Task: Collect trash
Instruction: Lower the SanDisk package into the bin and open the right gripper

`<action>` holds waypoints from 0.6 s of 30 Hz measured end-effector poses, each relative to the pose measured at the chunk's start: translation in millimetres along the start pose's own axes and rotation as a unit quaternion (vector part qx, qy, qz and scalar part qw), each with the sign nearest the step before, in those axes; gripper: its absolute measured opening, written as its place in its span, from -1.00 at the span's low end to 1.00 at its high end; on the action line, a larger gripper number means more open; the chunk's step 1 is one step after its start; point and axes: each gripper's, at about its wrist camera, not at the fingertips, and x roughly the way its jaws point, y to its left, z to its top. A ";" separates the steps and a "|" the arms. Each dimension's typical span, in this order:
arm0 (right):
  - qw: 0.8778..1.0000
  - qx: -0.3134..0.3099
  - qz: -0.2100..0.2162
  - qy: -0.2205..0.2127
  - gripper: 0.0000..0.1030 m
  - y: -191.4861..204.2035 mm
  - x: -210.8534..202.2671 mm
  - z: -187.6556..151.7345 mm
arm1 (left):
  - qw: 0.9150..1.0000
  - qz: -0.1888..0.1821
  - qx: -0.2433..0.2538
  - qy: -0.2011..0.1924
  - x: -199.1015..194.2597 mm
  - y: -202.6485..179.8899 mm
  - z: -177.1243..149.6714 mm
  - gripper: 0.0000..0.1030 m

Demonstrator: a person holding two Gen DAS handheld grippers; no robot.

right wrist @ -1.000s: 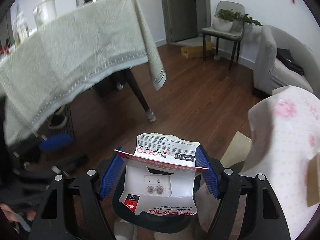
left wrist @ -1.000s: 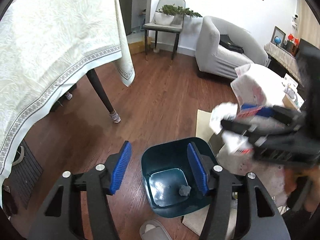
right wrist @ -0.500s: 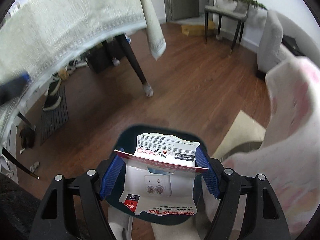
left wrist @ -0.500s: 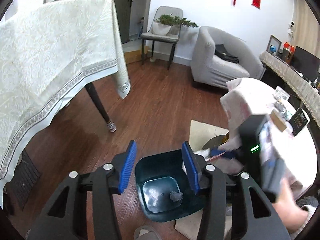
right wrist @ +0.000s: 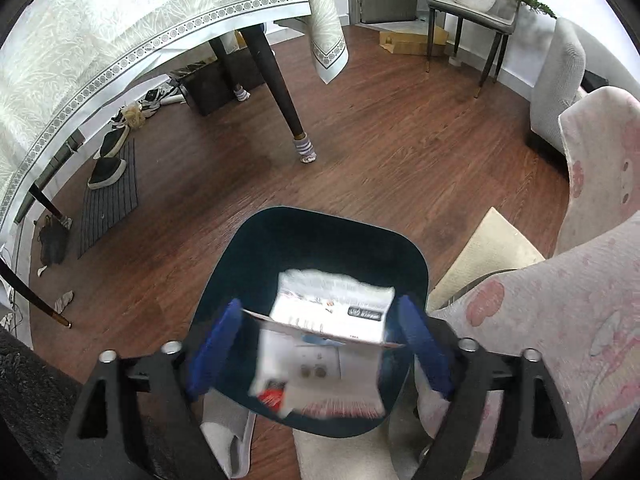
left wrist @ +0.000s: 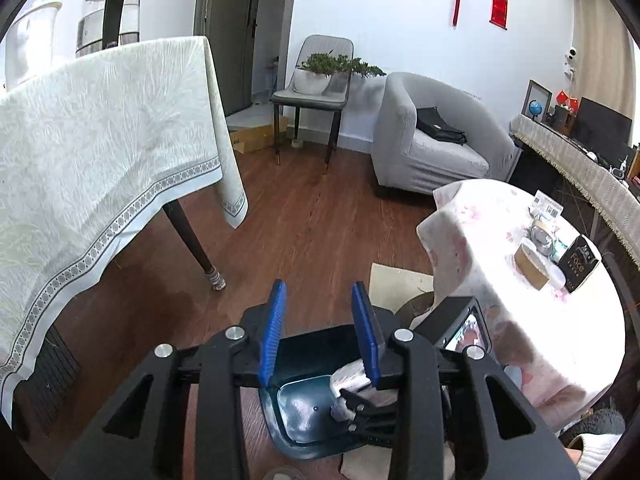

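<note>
A dark teal trash bin (right wrist: 320, 256) stands on the wooden floor; it also shows in the left wrist view (left wrist: 304, 416) with a small grey scrap in the bottom. My right gripper (right wrist: 320, 344) is right above the bin's opening, its blue pads spread wider than the torn white and red package (right wrist: 324, 344), which is blurred between them over the bin. My left gripper (left wrist: 320, 332) is open and empty above the bin's near rim. The right gripper's body (left wrist: 460, 328) shows over the bin in the left wrist view.
A table with a pale tablecloth (left wrist: 88, 152) and dark leg (right wrist: 280, 80) stands to the left. A round table with a pink floral cloth (left wrist: 520, 280) carrying small boxes stands to the right. A grey slipper (right wrist: 228, 440) and cardboard (right wrist: 484, 256) lie by the bin.
My right gripper dropped down over the bin and its jaws widened, so the package is now loose and blurred between them. My left gripper pulled up and back.
</note>
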 end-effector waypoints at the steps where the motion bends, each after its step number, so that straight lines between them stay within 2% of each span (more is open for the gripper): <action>1: 1.000 0.000 0.002 -0.001 0.66 0.0 -1.1 -0.5 | 1.000 0.001 0.000 -0.001 -1.2 -0.1 1.2 -0.29; 9: 0.999 -0.017 0.031 -0.025 0.66 10.3 -27.3 0.1 | 1.000 0.000 0.002 -0.018 -10.7 -5.7 12.7 -0.33; 18: 0.995 -0.037 0.046 -0.085 0.66 15.8 -84.9 6.1 | 0.999 0.007 0.001 -0.032 -14.5 -9.6 21.5 -0.33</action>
